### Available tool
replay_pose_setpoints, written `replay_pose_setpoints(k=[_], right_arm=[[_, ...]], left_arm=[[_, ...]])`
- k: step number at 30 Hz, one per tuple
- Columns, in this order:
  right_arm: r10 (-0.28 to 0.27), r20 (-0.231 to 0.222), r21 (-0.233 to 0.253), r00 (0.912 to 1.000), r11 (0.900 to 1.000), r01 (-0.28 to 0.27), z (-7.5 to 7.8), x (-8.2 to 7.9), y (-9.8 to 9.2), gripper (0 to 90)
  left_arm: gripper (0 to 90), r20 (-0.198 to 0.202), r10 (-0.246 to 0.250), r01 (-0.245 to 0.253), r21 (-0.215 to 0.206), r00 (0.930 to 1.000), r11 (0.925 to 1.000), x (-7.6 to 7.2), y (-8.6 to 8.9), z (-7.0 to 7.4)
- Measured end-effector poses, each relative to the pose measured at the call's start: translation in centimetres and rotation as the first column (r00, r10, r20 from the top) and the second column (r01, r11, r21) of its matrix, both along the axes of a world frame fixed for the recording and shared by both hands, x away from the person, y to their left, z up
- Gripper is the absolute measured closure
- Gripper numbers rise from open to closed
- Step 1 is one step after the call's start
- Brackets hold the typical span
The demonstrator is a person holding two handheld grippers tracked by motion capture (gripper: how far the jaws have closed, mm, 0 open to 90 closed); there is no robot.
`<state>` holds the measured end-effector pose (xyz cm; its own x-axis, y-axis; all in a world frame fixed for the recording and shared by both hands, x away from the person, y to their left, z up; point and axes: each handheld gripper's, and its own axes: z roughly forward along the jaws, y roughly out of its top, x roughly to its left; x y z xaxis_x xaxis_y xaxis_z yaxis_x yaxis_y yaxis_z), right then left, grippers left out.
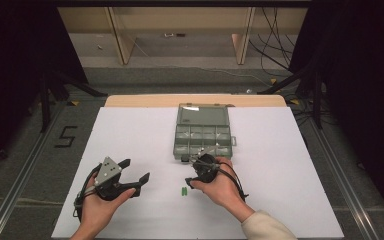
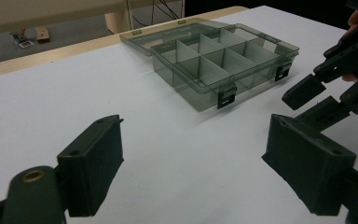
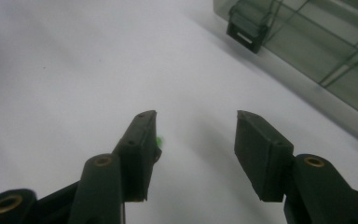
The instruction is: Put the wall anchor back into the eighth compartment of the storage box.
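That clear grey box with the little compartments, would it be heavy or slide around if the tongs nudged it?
The compartment box looks like thin see-through plastic with bare compartments, so it is probably light. On the smooth white table it would likely slide rather than tip, being low and flat. Its open lid may flap if bumped.

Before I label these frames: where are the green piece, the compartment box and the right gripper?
green piece (image 1: 184, 191), high view, its middle
compartment box (image 2: 223, 58), left gripper view, a divider
right gripper (image 3: 193, 126), right gripper view, between its fingertips

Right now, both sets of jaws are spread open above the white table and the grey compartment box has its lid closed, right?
Not quite. The compartment box has its lid open, folded back flat behind it, as the high view shows. Both the left gripper and the right gripper do have open jaws.
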<state>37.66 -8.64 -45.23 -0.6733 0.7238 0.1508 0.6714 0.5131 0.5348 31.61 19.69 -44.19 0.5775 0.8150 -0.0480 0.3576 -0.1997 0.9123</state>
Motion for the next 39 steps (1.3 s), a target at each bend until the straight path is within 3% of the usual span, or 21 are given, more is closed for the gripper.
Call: replay_pose_setpoints(k=[15, 23, 39], right_arm=[[0.051, -0.022, -0.046, 0.9984, 0.998, -0.052, -1.3, -0.7, 1.6, 52.0], [0.076, -0.005, -0.076, 0.9971, 0.994, -0.076, -1.8, -1.0, 2.0, 53.6], [0.091, 0.002, -0.077, 0.9958, 0.993, -0.091, -1.9, -1.1, 2.3, 56.2]], left_arm=[[18.2, 0.000, -0.004, 0.004, 0.003, 1.0000, 1.0000, 0.0, 0.0, 0.0], [18.2, -0.002, -0.007, 0.007, 0.002, 1.0000, 1.0000, 0.0, 0.0, 0.0], [18.2, -0.007, -0.006, 0.006, 0.000, 1.0000, 1.0000, 0.0, -0.1, -0.1]])
